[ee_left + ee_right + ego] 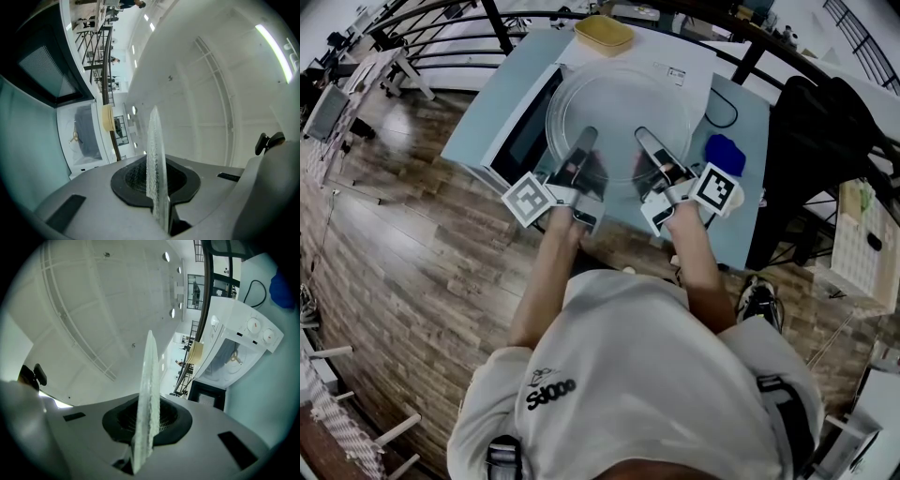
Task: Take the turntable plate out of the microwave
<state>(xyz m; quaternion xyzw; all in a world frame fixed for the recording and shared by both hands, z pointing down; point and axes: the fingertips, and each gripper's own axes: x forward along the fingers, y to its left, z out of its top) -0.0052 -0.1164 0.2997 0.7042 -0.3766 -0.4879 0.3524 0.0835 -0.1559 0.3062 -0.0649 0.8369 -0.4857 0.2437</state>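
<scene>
The glass plate (619,112) looks clear of the microwave (511,141), which stands open beyond the claws. The left claw (581,155) and the right claw (654,155) each pinch its near rim, jaws almost closed on the glass. The likely next move is to carry it aside and set it down flat, with both pinches kept firm.

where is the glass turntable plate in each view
Head view: turntable plate, clear disc at upper centre.
Left gripper view: edge-on sliver at centre, clamped between the jaws.
Right gripper view: edge-on sliver at centre, clamped likewise.
Shared landmark: the open white microwave.
</scene>
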